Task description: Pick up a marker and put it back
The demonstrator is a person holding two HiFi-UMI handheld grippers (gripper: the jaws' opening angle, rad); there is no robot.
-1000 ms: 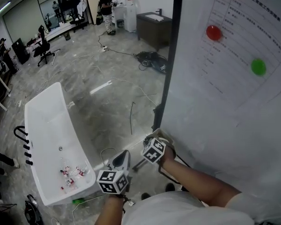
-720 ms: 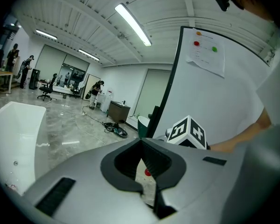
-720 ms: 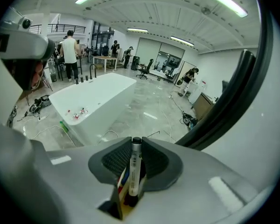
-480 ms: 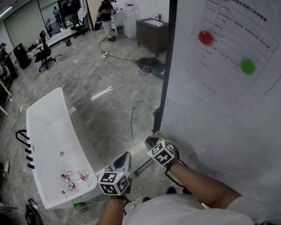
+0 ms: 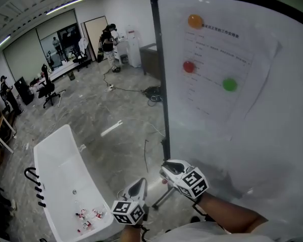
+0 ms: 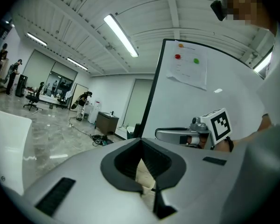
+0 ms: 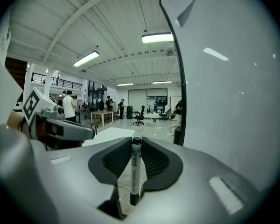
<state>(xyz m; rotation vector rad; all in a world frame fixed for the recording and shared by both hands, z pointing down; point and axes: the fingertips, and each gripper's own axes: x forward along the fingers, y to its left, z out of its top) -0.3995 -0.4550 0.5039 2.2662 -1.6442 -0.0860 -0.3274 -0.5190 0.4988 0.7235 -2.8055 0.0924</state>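
In the right gripper view a white marker [image 7: 135, 171] with a black cap stands upright between the jaws of my right gripper [image 7: 136, 143], which is shut on it. In the head view that right gripper [image 5: 167, 169] sits low, beside the left edge of the whiteboard [image 5: 252, 140]; the marker is not visible there. My left gripper [image 5: 139, 184] hangs just left of it, and in its own view the left gripper [image 6: 141, 146] is shut with nothing between its jaws.
A paper sheet [image 5: 217, 59] is pinned to the whiteboard by an orange magnet [image 5: 195, 20], a red magnet [image 5: 189, 66] and a green magnet [image 5: 229, 84]. A white bathtub [image 5: 55, 180] stands on the floor at left. Cables lie on the floor; people stand far off.
The head view has tilted up, so more of the whiteboard and its sheet shows. My right gripper has shifted a little right along the board's lower edge; the left has hardly moved.
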